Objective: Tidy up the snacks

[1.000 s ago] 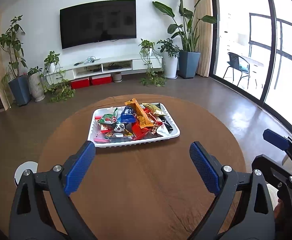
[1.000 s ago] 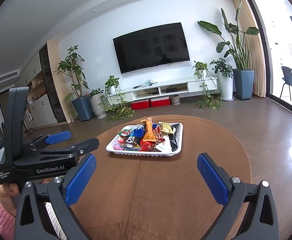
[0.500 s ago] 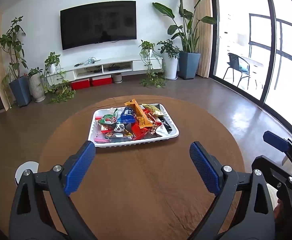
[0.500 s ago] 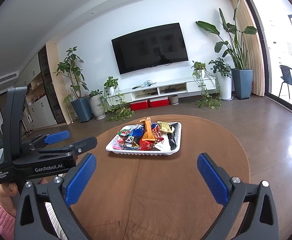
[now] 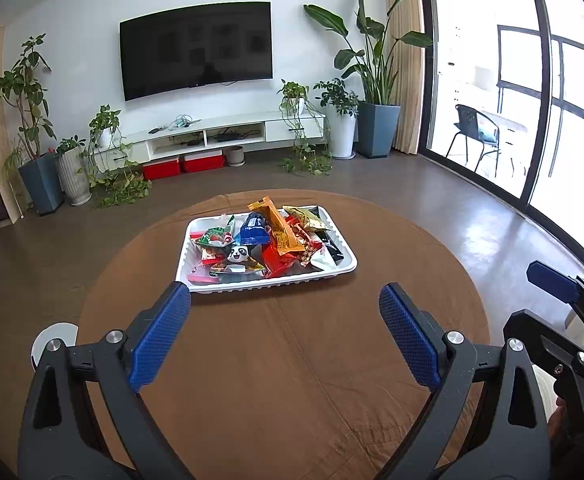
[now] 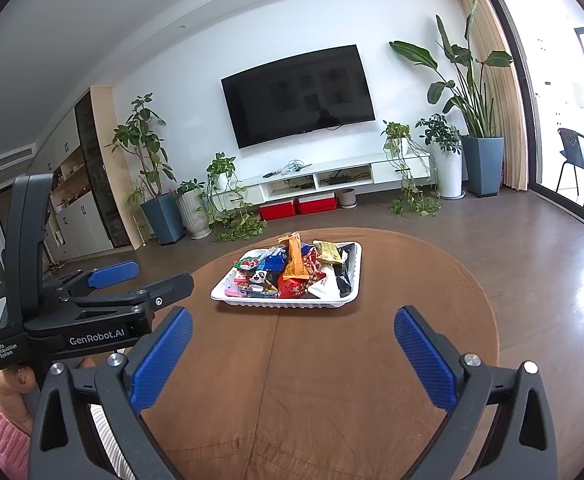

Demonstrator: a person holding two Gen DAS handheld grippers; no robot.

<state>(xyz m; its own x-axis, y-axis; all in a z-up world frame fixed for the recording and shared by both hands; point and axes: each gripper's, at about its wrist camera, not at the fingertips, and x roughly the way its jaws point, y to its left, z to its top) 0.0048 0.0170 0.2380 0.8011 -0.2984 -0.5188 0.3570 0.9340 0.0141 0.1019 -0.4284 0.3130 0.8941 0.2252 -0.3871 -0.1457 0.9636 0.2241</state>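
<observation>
In a living room with a wall-mounted television [image 5: 195, 48], a round brown counter [image 5: 292, 360] carried a white tray [image 5: 267, 282] heaped with snacks [image 5: 267, 240]. I held my left gripper [image 5: 285, 334] and right gripper [image 6: 294, 354] spread wide, both empty, well short of the tray.

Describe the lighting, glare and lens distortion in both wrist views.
Left wrist view: daylight from the glass doors blows out the balcony and leaves a sheen on the floor; the tray of snacks is sharp and evenly lit. Right wrist view: fisheye bends the ceiling and TV, corners go black, and the round table shows only soft shadow under the tray.
</observation>
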